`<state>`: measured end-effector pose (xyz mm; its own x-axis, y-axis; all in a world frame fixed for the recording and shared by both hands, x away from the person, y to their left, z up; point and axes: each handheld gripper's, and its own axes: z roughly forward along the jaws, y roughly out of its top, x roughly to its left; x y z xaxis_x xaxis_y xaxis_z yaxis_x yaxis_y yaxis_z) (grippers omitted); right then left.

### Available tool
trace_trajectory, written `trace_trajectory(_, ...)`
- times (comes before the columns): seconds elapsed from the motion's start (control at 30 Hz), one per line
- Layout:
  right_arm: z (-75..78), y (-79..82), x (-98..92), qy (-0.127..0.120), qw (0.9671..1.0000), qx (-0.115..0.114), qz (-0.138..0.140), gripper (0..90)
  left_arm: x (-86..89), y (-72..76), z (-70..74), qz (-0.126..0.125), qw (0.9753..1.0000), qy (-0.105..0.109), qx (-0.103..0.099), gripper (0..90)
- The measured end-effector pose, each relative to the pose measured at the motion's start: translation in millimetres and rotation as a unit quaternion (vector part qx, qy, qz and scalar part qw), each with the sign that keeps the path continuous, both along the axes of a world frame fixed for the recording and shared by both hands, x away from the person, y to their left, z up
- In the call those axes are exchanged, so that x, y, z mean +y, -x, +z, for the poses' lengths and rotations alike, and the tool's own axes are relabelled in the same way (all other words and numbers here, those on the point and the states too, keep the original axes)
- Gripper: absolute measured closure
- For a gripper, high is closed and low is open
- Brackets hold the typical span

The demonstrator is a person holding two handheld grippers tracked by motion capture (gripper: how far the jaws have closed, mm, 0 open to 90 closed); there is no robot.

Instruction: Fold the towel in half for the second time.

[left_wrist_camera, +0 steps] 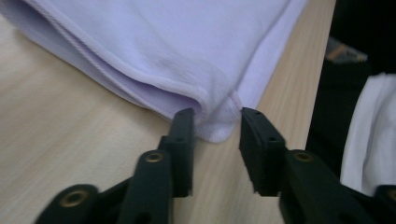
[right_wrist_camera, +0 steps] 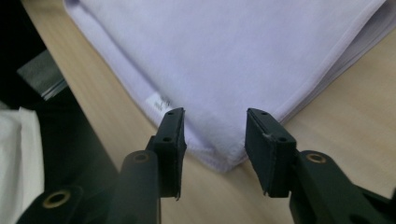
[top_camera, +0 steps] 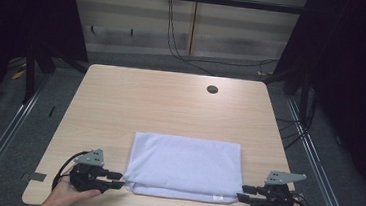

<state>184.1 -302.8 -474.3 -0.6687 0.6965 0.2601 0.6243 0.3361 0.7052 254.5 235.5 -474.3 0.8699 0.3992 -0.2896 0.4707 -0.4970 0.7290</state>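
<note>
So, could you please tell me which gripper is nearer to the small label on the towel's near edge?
Right. The right gripper straddles the towel's corner beside the label; the left gripper sits at the opposite near corner.

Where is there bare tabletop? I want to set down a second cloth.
The far half of the table, between the folded towel and the round cable hole, is bare. Narrow strips flank the towel. The near edge is crowded: left hand-held gripper and right hand-held gripper at the towel's corners.

We saw the bench [top_camera: 170, 107] evenly lit from above, its surroundings dark. The jaws looked blurred close up, the towel [left_wrist_camera: 187, 42] beyond them sharper, shadows soft.
</note>
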Motion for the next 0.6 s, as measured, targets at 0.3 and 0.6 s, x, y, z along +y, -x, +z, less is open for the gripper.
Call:
trace_trajectory(0.3, 29.8, -31.8, -10.0, -0.050, 0.9866, -0.119, -0.100, 45.7, 13.0, -40.6, 12.5, 0.154, 0.9834, 0.090, -0.036, 43.5)
trace_trajectory(0.6, 0.1, -29.7, -31.0, -0.053, 0.9813, -0.104, -0.153, 35.3, 23.5, -39.7, 1.0, 0.189, 0.9795, 0.048, -0.048, 32.2)
